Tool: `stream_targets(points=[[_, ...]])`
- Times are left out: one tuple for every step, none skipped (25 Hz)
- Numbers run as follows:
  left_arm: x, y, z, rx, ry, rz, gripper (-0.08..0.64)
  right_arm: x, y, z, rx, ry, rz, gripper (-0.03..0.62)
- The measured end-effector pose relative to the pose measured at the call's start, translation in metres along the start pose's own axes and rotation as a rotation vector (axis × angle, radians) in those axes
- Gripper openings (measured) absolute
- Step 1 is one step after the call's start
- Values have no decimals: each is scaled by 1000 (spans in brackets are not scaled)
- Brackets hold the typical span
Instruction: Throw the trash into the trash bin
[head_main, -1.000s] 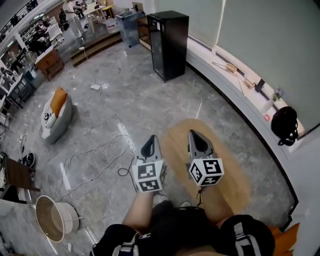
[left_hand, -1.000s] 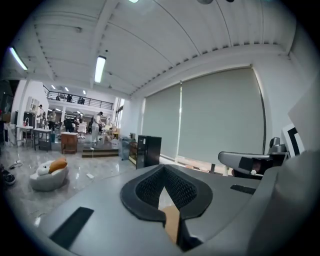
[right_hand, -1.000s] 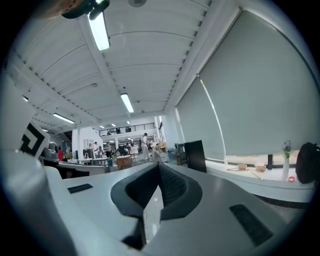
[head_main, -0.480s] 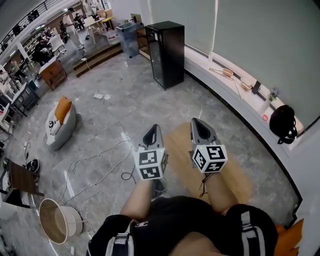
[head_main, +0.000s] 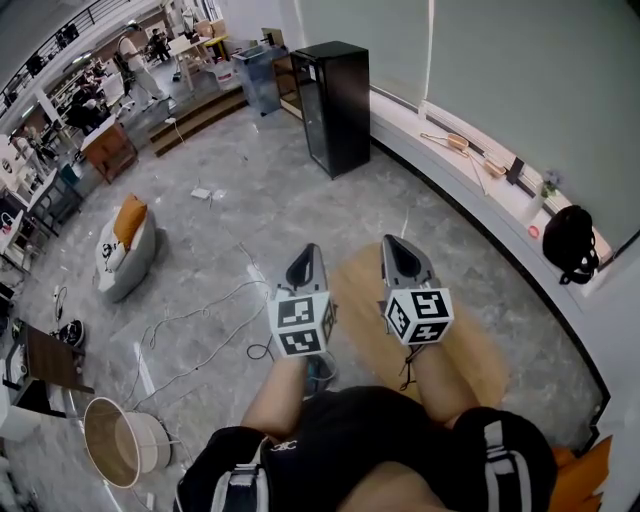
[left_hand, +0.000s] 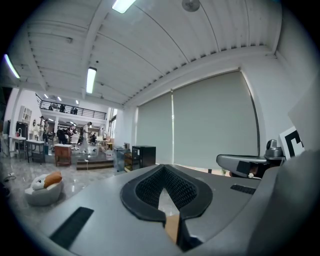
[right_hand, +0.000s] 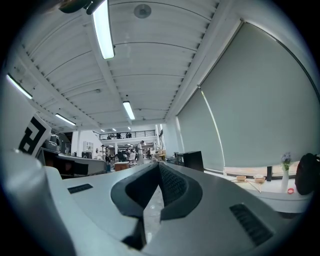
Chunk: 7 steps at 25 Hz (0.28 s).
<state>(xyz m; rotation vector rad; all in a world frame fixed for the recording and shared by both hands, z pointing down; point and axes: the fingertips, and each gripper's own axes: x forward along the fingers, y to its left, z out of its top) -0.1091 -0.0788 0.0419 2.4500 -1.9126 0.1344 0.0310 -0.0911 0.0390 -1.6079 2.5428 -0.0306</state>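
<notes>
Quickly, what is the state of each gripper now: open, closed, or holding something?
Left gripper: closed, holding nothing.
Right gripper: closed, holding nothing.

We note: bright, even light from ceiling strip lamps (right_hand: 103, 30); sharp frames; fisheye bending, black corners in gripper views.

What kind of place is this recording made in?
Probably a large open office or lab hall: a polished stone floor, desks with people at the far end, and a beanbag seat.
</notes>
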Motion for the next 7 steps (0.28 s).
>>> stream_targets(points=[[-1, -1, 0, 1, 0, 2, 12, -1, 0, 0, 1, -1, 2, 11], [-1, -2, -1, 2, 0, 3, 12, -2, -1, -1, 3, -1, 3, 11], [-1, -3, -1, 4, 1, 3, 12, -4, -2, -1, 6, -2, 4, 11], [-1, -6, -2, 4, 3, 3, 12, -5, -4, -1, 8, -2, 5, 11], [-1, -8, -2, 3, 5, 3, 12, -6, -5, -2, 10, -3, 5, 11], [-2, -10, -2, 2, 6, 3, 12, -8, -7, -2, 11, -3, 5, 11], [-2, -12, -2, 1, 7, 2, 12, -10, -8, -2, 12, -3, 5, 11]])
